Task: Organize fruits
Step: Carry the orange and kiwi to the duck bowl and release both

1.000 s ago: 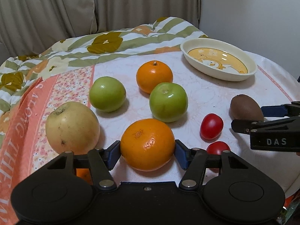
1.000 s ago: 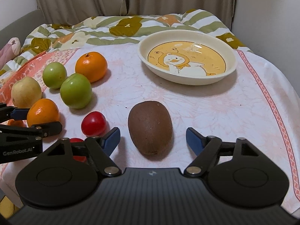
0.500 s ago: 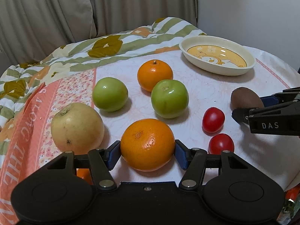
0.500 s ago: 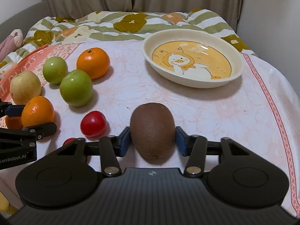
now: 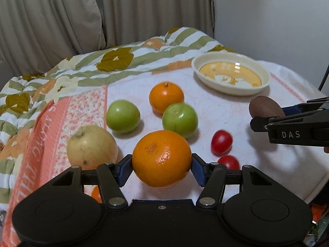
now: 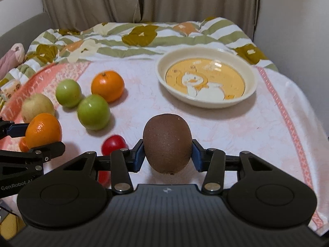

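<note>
The left gripper is clenched on an orange, its blue pads pressed to both sides, the fruit held clear of the cloth in front of the bowl. The right gripper has a brown kiwi between its pads, which press its flanks while the jaws are closing; the kiwi hangs above the cloth on the near side of the bowl.

The surface is a white cloth with faint pink flowers and a pink patterned border. Beyond the bowl lies a quilt with green stripes and olive flowers, then beige curtains and a pale wall.

Left of the bowl sit a second orange, two green fruits and one yellowish apple. Two red tomatoes lie nearer than the bowl. A sliver of another orange fruit shows under the left gripper. The bowl is cream, with a yellow cartoon bottom.
</note>
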{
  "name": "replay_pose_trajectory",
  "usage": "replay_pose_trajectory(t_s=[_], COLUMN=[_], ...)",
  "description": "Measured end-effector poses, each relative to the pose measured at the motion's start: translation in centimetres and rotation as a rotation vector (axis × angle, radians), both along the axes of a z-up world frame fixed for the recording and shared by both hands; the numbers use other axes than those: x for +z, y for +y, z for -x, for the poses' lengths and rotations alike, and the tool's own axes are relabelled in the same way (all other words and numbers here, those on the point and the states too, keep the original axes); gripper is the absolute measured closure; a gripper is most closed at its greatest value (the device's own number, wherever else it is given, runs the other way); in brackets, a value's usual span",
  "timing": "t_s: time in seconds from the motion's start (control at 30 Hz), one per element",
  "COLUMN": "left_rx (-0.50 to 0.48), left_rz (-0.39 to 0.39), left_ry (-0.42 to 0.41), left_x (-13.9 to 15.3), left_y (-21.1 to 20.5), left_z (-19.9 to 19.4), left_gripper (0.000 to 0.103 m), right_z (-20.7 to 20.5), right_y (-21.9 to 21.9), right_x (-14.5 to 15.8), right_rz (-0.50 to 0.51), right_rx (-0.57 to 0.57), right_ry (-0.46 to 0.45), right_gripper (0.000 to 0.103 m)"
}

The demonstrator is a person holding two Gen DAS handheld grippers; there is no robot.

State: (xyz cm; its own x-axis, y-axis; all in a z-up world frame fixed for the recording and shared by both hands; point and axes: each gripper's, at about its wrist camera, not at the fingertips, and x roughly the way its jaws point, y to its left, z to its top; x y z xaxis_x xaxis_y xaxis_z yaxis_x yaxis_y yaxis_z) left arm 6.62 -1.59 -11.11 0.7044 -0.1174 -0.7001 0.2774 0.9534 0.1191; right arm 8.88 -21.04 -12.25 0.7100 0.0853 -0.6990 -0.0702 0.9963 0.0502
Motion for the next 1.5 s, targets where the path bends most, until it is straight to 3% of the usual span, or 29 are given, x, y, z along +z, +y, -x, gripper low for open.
replay_pose_trajectory(t_s=[0.4, 0.73, 1.13, 1.5], left_rx=[-0.062, -0.074, -0.048, -0.076], left_rz=[0.042, 0.067, 0.048, 0.002], left_ry=[-0.082, -0.112, -0.088, 0.005], left_x=[8.1, 11.2, 9.3, 2.9], left_y=[-2.0, -6.2, -12.6, -18.1], left_z=[0.3, -4.6, -14.2, -21.4], left_gripper=[0.039, 0.039, 0.039, 0.039], right_z=[2.1, -1.8, -12.0, -18.4], right_y=[-1.7, -6.3, -13.3, -17.0], right_x=[8.3, 11.6, 10.1, 6.2], right_rz=[-0.062, -0.065, -0.061, -0.059], right_rx=[-0.095, -0.076, -0.042, -0.023], right_ry=[-0.059, -0.106, -0.087, -0.027], right_gripper=[0.042, 0.042, 0.042, 0.042])
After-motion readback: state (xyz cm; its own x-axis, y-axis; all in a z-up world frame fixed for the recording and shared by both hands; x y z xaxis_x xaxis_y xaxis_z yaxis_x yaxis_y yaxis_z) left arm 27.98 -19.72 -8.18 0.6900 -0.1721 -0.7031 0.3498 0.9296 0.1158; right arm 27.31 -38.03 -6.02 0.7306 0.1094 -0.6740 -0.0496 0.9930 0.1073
